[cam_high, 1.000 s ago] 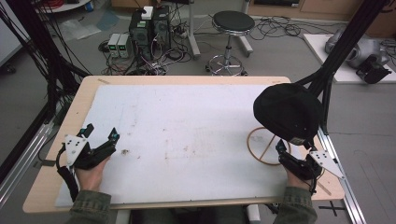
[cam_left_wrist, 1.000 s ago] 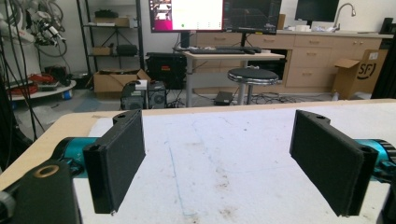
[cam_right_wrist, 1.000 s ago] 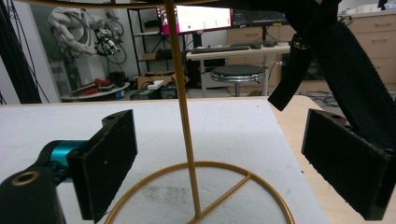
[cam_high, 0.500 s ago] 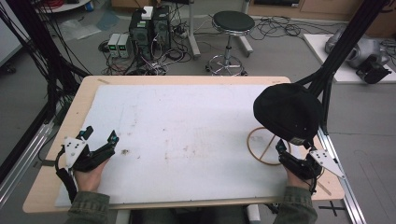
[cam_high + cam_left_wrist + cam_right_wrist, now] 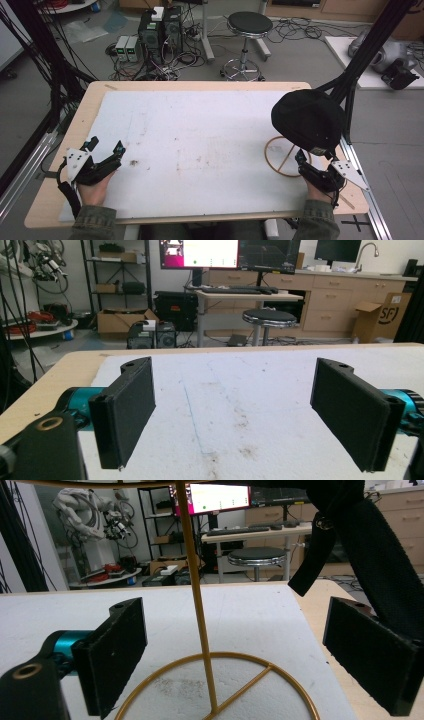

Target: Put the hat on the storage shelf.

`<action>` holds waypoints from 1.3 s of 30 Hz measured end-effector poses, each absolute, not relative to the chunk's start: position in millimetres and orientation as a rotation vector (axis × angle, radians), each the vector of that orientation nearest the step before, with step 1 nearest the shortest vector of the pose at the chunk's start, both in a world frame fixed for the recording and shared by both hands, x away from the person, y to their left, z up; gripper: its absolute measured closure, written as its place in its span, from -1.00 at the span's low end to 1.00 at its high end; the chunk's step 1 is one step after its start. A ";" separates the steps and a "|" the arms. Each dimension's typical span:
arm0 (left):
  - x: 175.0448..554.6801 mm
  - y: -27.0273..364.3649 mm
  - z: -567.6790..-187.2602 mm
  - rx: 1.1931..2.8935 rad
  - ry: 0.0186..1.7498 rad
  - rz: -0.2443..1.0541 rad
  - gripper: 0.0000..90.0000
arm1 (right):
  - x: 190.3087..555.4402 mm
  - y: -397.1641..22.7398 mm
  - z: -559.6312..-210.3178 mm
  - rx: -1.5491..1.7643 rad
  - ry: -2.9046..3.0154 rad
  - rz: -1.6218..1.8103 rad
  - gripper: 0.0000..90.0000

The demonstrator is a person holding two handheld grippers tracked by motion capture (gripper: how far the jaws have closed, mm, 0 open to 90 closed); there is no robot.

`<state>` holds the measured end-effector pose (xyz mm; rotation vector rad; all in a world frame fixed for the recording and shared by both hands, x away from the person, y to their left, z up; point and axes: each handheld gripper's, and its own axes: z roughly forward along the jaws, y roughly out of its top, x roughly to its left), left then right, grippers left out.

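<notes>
Almost nothing has moved since a second ago: both grippers keep their places on the white mat.

The left gripper rests wide and empty near the left edge. The right gripper, also wide and empty, points at the gold wire stand, its thin pole between the jaws. A black cap sits on top, soft and light; the stand looks stiff but easy to tip, so the pole seems the best hold. No containers are here.

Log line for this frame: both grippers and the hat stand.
left gripper: open, over white mat | right gripper: open, at gold stand base | black cap: on stand
</notes>
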<state>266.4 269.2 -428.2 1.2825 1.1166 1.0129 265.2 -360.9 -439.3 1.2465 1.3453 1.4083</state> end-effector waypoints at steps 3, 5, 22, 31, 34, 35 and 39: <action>266.6 268.9 -429.3 1.289 1.118 1.003 -0.59 | 265.3 -361.3 -439.2 1.245 1.341 1.412 -0.79; 266.8 268.5 -429.7 1.288 1.118 0.999 -0.59 | 265.2 -361.6 -439.3 1.245 1.343 1.410 -0.79; 267.0 267.1 -430.7 1.299 1.106 0.989 -0.59 | 265.4 -361.7 -439.4 1.246 1.348 1.412 -0.79; 266.9 267.6 -431.0 1.298 1.109 0.988 -0.59 | 265.4 -362.1 -439.6 1.255 1.343 1.416 -0.79; 266.9 267.4 -431.0 1.299 1.109 0.990 -0.59 | 265.2 -362.5 -439.8 1.261 1.339 1.417 -0.79; 267.0 267.3 -431.0 1.298 1.109 0.989 -0.59 | 265.2 -362.5 -439.8 1.261 1.339 1.418 -0.79; 266.6 267.7 -431.0 1.300 1.109 0.989 -0.59 | 265.2 -362.1 -439.6 1.258 1.341 1.418 -0.79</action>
